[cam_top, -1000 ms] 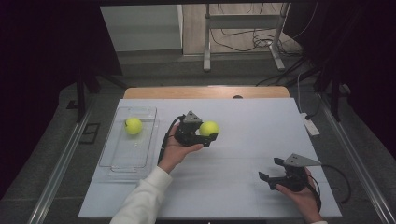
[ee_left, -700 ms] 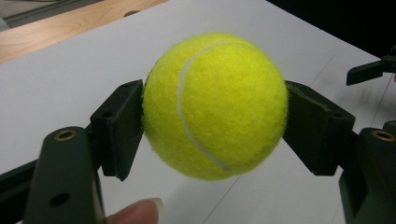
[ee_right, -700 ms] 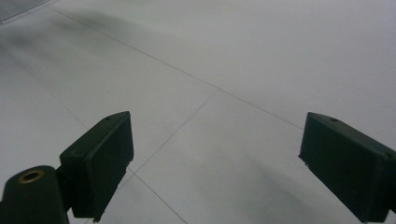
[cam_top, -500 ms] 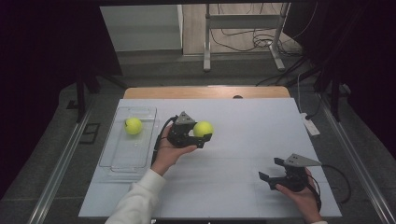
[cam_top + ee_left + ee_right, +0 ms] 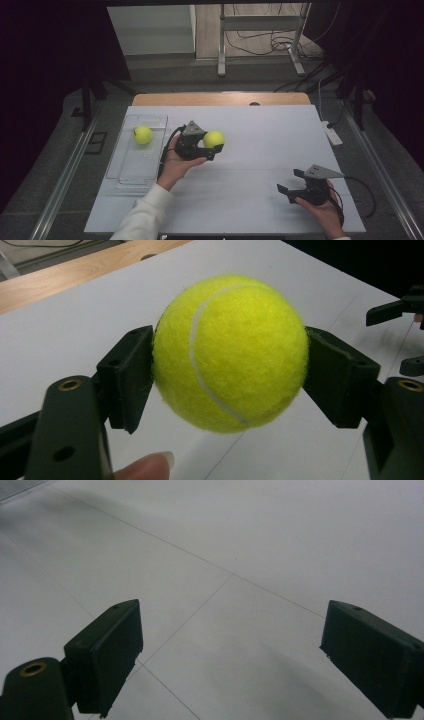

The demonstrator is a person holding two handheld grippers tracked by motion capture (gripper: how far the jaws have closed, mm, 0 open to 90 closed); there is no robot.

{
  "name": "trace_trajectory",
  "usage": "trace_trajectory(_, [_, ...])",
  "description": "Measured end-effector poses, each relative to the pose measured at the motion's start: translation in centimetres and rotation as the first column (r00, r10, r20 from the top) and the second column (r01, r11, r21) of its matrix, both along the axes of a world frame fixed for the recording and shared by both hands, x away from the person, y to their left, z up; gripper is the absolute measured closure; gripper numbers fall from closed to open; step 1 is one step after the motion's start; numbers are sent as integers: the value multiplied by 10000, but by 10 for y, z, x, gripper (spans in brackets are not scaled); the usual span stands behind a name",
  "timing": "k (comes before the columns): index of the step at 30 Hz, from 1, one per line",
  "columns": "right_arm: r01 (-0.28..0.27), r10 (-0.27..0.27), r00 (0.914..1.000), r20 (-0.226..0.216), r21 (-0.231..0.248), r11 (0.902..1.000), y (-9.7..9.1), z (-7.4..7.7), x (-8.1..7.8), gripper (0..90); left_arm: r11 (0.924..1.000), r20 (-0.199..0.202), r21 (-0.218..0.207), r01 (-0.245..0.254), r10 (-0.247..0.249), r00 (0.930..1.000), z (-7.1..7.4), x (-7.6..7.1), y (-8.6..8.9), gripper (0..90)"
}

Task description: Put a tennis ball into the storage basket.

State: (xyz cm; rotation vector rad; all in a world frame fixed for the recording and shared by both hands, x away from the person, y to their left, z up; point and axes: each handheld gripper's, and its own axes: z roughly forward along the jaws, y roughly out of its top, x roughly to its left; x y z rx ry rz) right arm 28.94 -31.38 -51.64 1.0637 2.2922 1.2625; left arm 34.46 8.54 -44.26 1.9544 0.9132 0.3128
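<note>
We are gripping a fuzzy yellow tennis ball (image 5: 230,352) in the left hand-held gripper (image 5: 202,146), above the white table (image 5: 260,150) beside the clear plastic tray (image 5: 125,170). Narrow pad contact, so it could roll out. It's shifting trayward versus earlier. Right hand-held gripper (image 5: 292,184) resting, released.

A white sheet (image 5: 260,130) is laid over the counter (image 5: 220,98), whose bare wooden edge is left uncovered along the far side, at twelve o'clock. Faint straight lines are seen crossing the sheet. At about nine o'clock, near the left edge, a clear plastic tray (image 5: 131,167) is set directly on the sheet. A white power strip (image 5: 331,134) lies at about two o'clock, at the right edge.
</note>
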Motion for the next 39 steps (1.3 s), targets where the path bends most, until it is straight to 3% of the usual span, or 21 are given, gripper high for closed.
trace_trajectory(9, [16, -16, 10000, -20, 14, 10000, 1, 0, 0, 102, 9998, 72, -60, -180, 180, 9998, 2, -7, 13, 267])
trace_trajectory(39, [25, -25, 10000, -6, -11, 10000, 1, 0, -1, 102, 9985, 222, -153, -531, 535, 9983, 9, -16, 34, 267])
